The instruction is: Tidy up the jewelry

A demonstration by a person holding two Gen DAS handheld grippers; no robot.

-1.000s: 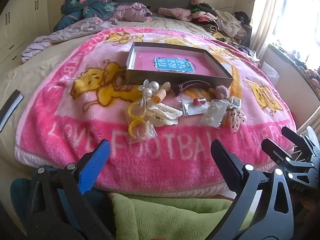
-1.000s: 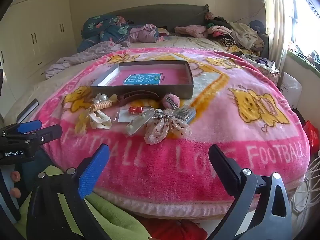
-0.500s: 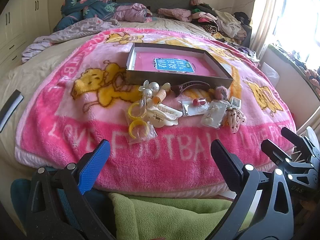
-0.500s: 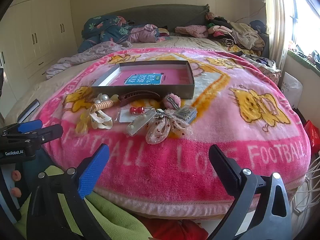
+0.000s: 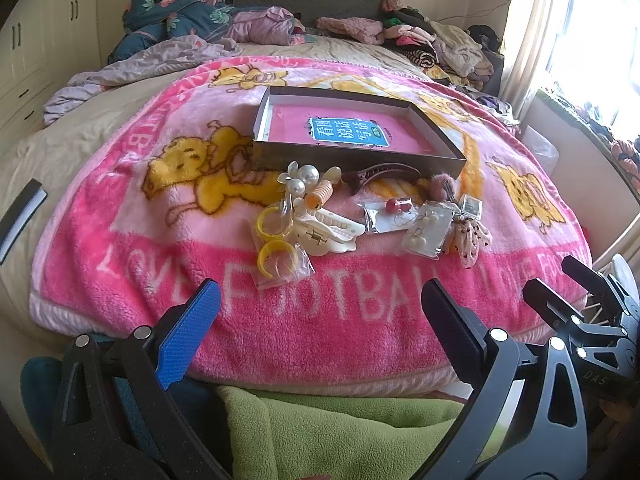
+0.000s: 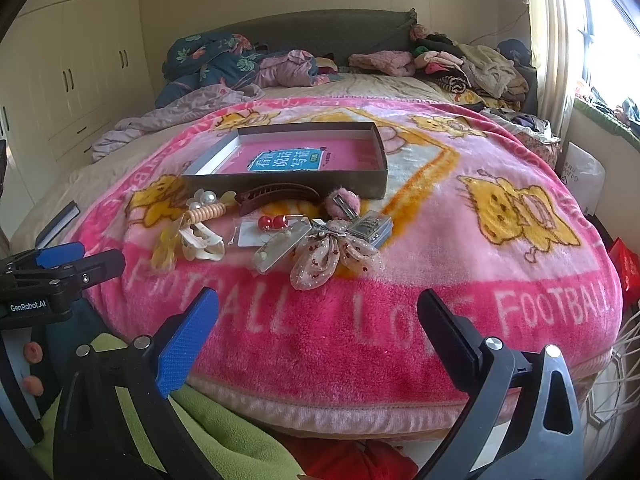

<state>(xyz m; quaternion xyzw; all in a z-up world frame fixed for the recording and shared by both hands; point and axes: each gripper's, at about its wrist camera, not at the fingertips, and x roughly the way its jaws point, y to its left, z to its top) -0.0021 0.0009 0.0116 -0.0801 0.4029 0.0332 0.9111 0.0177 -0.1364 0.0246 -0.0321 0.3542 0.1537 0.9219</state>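
one shallow box (image 5: 436,136) on the pink blanket (image 5: 320,312), in front of the box: one brown hair claw (image 5: 380,174), one cream claw clip (image 5: 324,232), two yellow rings (image 5: 274,240), two red bead earrings (image 6: 272,222), one dotted bow (image 6: 332,256), one pink pompom clip (image 6: 342,204)

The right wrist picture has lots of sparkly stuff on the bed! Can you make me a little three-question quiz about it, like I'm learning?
1. True or false: the pair of round red bead earrings lies inside the shallow grey cardboard box.
2. Which lies nearest the right gripper? A) cluster of white pearl beads B) sheer spotted pink fabric bow C) dark brown curved plastic hair clip
3. Fill in: both grippers' fingers are spread ____, holding nothing.

Key: 1 false, they lie on the fluffy pink cartoon-print blanket in front of the box. 2 B. 3 open; the left gripper too.
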